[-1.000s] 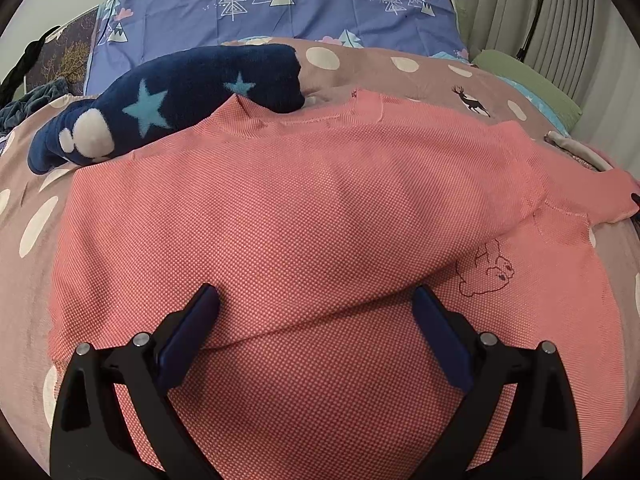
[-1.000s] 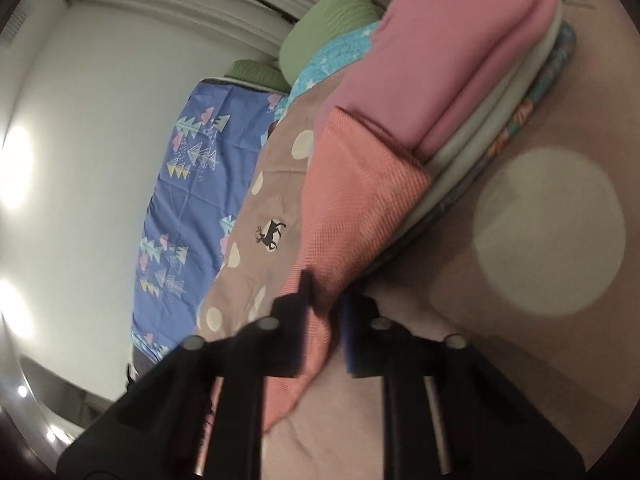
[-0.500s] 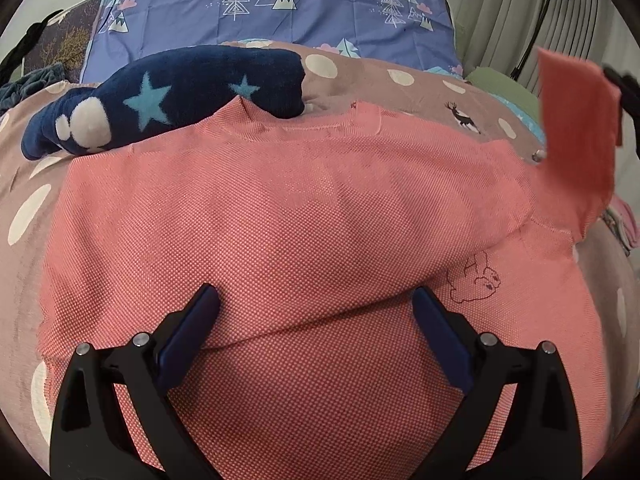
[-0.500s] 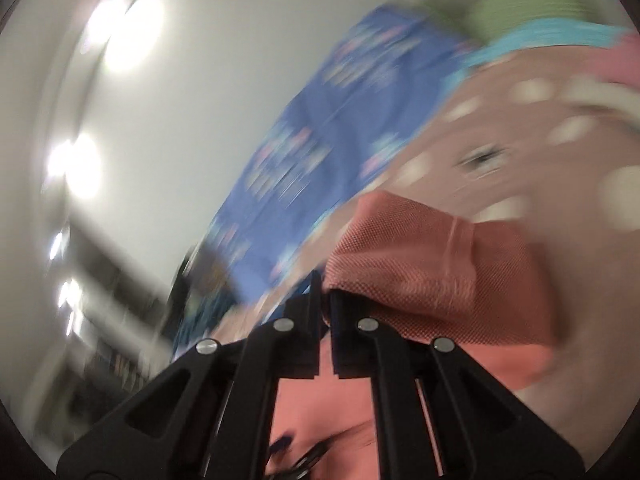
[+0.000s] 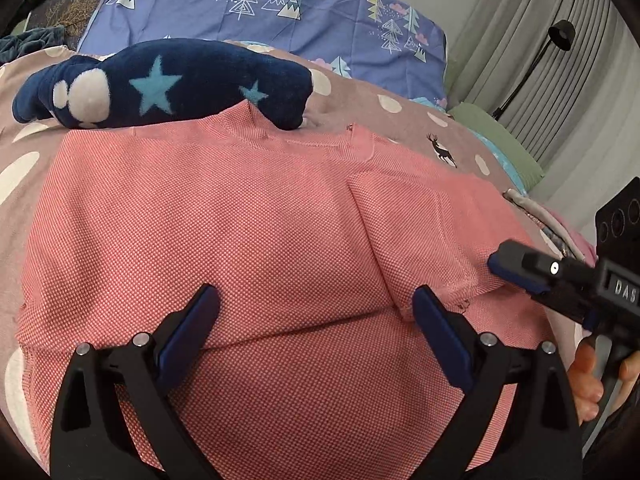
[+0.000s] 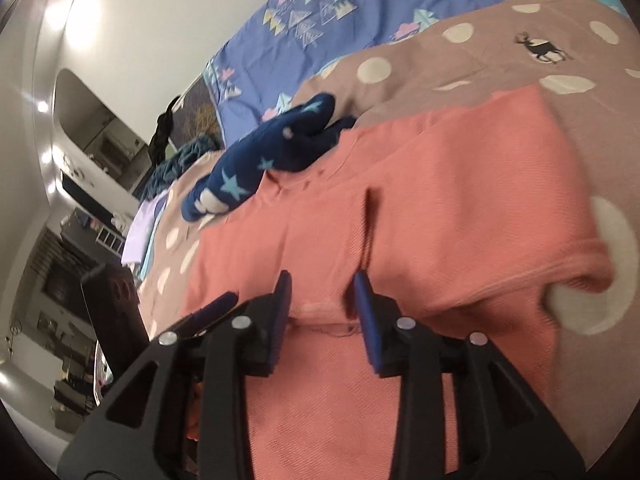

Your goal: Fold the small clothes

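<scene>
Sleeve's now lying folded across the coral shirt (image 5: 224, 240) on the dotted bedspread (image 5: 404, 120), neckline pointing at the starry navy garment (image 5: 168, 84). Right gripper (image 6: 322, 296) is opening, cuff loose between; left gripper (image 5: 316, 320) is hovering spread wide, gripping nothing.

Coral knit top (image 5: 248, 240), sleeve folded inward

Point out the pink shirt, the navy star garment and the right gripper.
pink shirt (image 5: 208, 240): left wrist view, its front panel.
navy star garment (image 5: 192, 80): left wrist view, its middle.
right gripper (image 6: 322, 308): right wrist view, between its fingertips.
</scene>
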Demonstrator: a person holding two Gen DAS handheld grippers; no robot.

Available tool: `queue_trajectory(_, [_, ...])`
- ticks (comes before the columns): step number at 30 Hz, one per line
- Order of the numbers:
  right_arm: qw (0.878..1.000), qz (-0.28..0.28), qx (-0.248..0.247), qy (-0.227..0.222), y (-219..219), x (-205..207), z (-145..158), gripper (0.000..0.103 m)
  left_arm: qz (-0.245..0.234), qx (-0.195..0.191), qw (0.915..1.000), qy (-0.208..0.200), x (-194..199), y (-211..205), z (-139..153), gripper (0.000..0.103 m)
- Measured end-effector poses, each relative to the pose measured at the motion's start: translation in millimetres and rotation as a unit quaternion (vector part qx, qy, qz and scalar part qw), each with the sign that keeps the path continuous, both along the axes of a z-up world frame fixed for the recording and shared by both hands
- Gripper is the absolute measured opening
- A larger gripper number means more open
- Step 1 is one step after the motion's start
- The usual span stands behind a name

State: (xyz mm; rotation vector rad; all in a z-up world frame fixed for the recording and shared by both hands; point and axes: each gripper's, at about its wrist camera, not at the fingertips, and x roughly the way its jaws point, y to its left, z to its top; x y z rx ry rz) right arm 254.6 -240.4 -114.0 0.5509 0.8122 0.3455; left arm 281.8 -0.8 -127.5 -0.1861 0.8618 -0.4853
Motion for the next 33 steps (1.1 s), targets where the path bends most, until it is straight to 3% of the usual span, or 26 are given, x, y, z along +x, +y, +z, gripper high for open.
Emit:
queue_trajectory(3, [1.000, -0.009, 0.016, 0.011, -3, 6, -1, 0.038, 0.005, -0.008, 0.9999, -0.005, -3, 4, 3, 0.098])
queue_trajectory(5, [0.999, -0.017, 0.018, 0.027, -2, 20, -2, 0.049, 0.007, -0.015, 0.9998, -0.005, -4, 6, 3, 0.098])
queue_trajectory(7, [0.998, -0.028, 0.020, 0.057, -1, 35, -8, 0.049, 0.014, -0.022, 0.9997, -0.005, -5, 9, 6, 0.097])
queue_trajectory(8, [0.995, -0.031, 0.048, 0.078, 2, 49, -13, 0.048, 0.018, -0.026, 0.9995, -0.008, -8, 11, 9, 0.097])
queue_trajectory(10, [0.991, 0.006, 0.104, 0.079, 12, 60, -12, 0.048, 0.013, -0.039, 0.9988, -0.025, -19, 14, 17, 0.096])
queue_trajectory(11, [0.986, 0.056, 0.145, 0.065, 23, 64, -4, 0.047, 0.002, -0.038, 0.9986, -0.037, -25, 12, 21, 0.096])
queue_trajectory(13, [0.981, 0.102, 0.166, 0.020, 35, 61, 18, 0.047, -0.023, -0.016, 0.9978, -0.060, -36, 1, 29, 0.096])
queue_trajectory(16, [0.989, 0.104, 0.099, -0.026, 33, 50, 41, 0.055, -0.052, 0.008, 0.9960, -0.072, -41, -16, 35, 0.096])
queue_trajectory(20, [0.997, 0.052, 0.049, -0.011, 6, 32, 34, 0.056, -0.039, 0.036, 0.9977, -0.043, -24, -31, 25, 0.096])
queue_trajectory(23, [0.999, 0.024, 0.020, -0.009, -18, 14, 22, 0.056, -0.012, 0.022, 0.9997, -0.004, -2, -28, 15, 0.095])
queue_trajectory(25, [1.000, -0.006, 0.009, -0.003, -35, 6, 11, 0.056, 0.005, 0.006, 1.0000, 0.003, 5, -21, 15, 0.086])
queue_trajectory(28, [0.998, -0.031, 0.046, -0.004, -61, -11, -6, 0.052, 0.018, -0.014, 0.9997, 0.011, 12, -12, 18, 0.061])
queue_trajectory(29, [0.997, -0.033, 0.067, -0.009, -69, -16, -13, 0.052, 0.020, -0.015, 0.9996, 0.014, 14, -12, 18, 0.043])
queue_trajectory(30, [0.996, -0.032, 0.081, -0.013, -73, -19, -17, 0.052, 0.026, -0.013, 0.9994, 0.020, 18, -12, 18, 0.017])
queue_trajectory(31, [0.996, -0.029, 0.087, -0.016, -75, -21, -19, 0.052, 0.032, -0.011, 0.9992, 0.021, 19, -11, 19, 0.004])
queue_trajectory(33, [0.996, -0.016, 0.084, -0.026, -76, -24, -21, 0.052, 0.042, -0.017, 0.9989, 0.014, 21, -9, 27, 0.002])
